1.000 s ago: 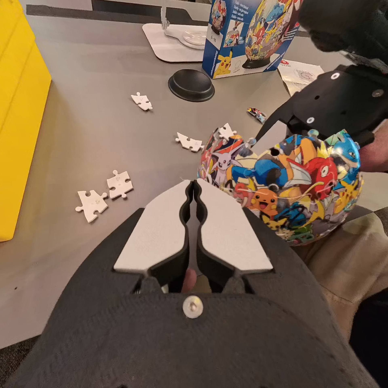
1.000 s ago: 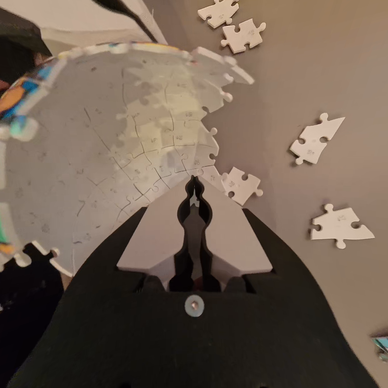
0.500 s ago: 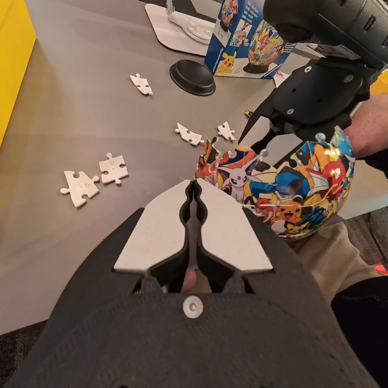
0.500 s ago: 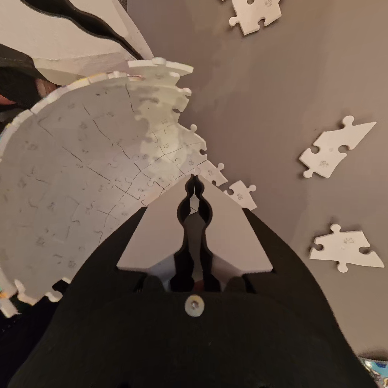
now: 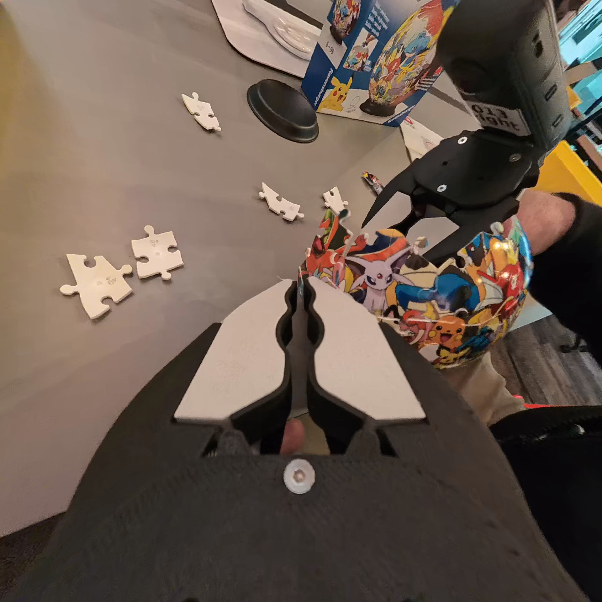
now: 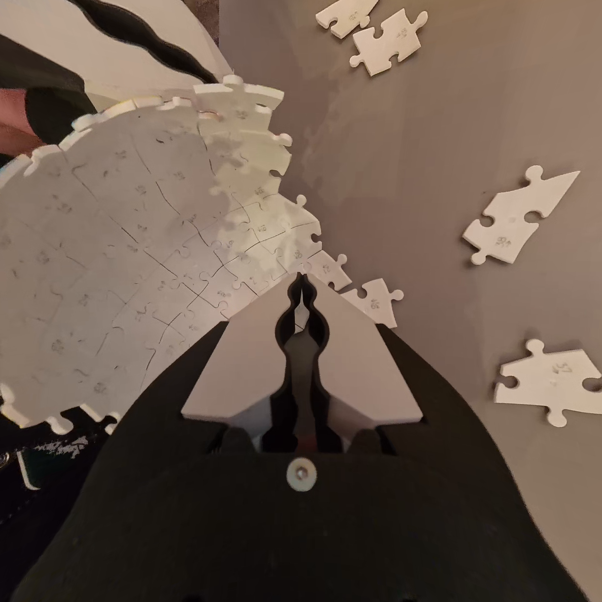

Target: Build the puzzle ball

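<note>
Left tongs point(image 5: 300, 286): jaws closed tip to tip. Right tongs point(image 6: 301, 277): jaws pinched together, pointing steeply down, person's wrist point(image 5: 540, 218) visible behind.

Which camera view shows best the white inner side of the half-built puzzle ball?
The right wrist view: the white inside of the puzzle ball fills its left half, with seams between pieces visible. The left wrist view shows only its colourful outer side.
</note>
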`<state>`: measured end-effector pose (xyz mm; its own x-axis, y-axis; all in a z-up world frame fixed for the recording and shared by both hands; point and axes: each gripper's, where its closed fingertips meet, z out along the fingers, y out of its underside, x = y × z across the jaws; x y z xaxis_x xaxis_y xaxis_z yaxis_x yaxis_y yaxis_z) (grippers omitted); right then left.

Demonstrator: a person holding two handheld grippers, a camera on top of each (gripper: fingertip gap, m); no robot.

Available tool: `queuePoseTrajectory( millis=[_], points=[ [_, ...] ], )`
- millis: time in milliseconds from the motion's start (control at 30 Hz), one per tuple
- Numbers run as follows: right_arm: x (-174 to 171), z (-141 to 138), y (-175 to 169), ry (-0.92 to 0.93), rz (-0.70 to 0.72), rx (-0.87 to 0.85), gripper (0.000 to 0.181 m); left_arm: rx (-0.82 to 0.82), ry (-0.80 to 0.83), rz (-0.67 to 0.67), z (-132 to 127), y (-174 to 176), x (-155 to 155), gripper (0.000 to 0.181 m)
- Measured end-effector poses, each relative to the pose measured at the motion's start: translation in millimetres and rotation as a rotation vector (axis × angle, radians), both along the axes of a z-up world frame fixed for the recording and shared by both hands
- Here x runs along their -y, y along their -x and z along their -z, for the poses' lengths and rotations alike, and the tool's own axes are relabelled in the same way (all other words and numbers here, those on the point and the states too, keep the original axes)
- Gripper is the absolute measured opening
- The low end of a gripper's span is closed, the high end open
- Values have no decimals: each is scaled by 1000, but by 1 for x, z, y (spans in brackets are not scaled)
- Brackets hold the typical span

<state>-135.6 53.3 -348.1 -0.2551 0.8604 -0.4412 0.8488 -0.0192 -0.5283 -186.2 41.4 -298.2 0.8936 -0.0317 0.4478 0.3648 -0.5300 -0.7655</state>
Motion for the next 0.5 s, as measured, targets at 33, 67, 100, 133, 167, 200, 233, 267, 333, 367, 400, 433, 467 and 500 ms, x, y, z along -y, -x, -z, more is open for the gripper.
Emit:
queuePoseTrajectory(
  millis=[33,67,100,133,167,200,233,267,333,367,400,433,467,500],
  points=[
    [0,0,0,-4,-2,-5,0,22,-6,3,-1,0,-1,5],
    [0,0,0,-6,-3,-7,0,44,-10,7,-3,-1,-1,5],
    [0,0,0,-9,-5,-9,0,59,-11,11,-4,-1,-2,6],
    [-1,0,-1,-10,-7,-11,0,65,-13,15,-5,1,-2,7],
    [-1,0,-1,-9,-7,-11,0,68,-16,16,-6,2,-3,8],
    [-1,0,-1,-9,-7,-14,0,76,-21,18,-8,3,-4,8],
    [-1,0,-1,-10,-9,-16,0,89,-24,23,-10,3,-5,8],
    [-2,0,-1,-14,-10,-18,0,99,-27,30,-11,3,-6,8],
    [-2,-1,-2,-9,-9,-16,0,105,-31,39,-13,3,-8,9],
    [-2,-2,-3,-5,-11,-16,0,106,-33,41,-14,3,-8,9],
    [-2,-3,-3,-2,-12,-18,0,109,-36,42,-15,3,-9,9],
    [-2,-3,-2,1,-8,-20,0,113,-39,42,-15,3,-9,9],
    [-2,-3,-2,2,-5,-19,0,119,-40,44,-16,3,-9,9],
    [-2,-3,-2,-4,-5,-17,0,124,-40,47,-16,2,-8,9]
  ],
)
